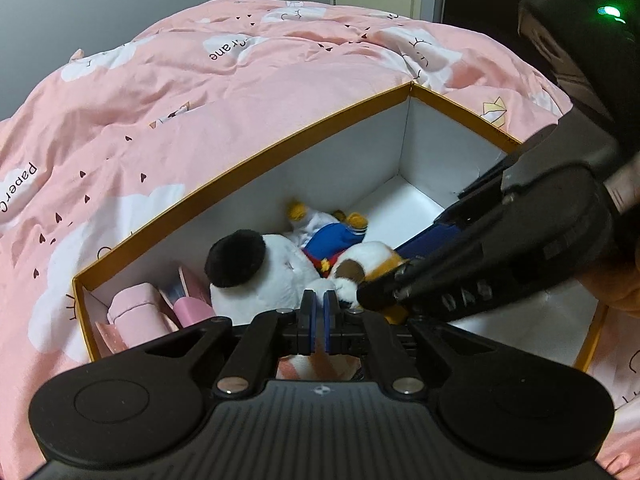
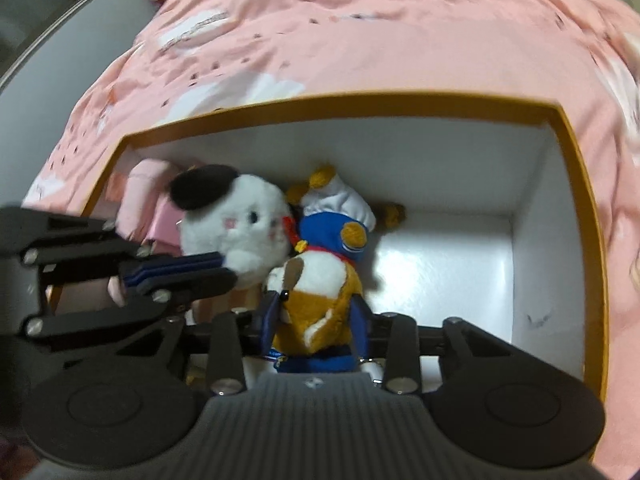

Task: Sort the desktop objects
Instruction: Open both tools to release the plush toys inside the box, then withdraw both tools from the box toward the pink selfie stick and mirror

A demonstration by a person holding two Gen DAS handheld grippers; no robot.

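A bed covered with a pink quilt (image 1: pixel 200 92) carries a large open box (image 2: pixel 576 184) with an orange rim and white inner walls. The box is seen by both wrist cameras from above its near side, and the sorted things are gathered toward its left half, while the right part of the white floor is left bare.

In the far left corner some pink items (image 1: pixel 136 308) are stacked; what they are cannot be told. Just beside them a white plush with a black ear (image 2: pixel 236 220) is lying, and against its right side a plush in a blue and white outfit (image 2: pixel 336 224) is pressed, its feet pointed toward the far wall.

The brown and white plush (image 2: pixel 320 304) is held low inside the box, at the near wall, touching the blue-dressed one ahead of it. Its long axis is run forward, along the fingers, away from the camera. The right tool (image 2: pixel 314 316) is clenched on it, one blue pad at each flank.

The left tool (image 1: pixel 319 320) is closed with nothing between its pads, and is hovered over the near rim, just left of the right tool and close to the white plush. The right tool is therefore the only one engaged; the coming move is judged to be a release, with the plush let down where it hangs.
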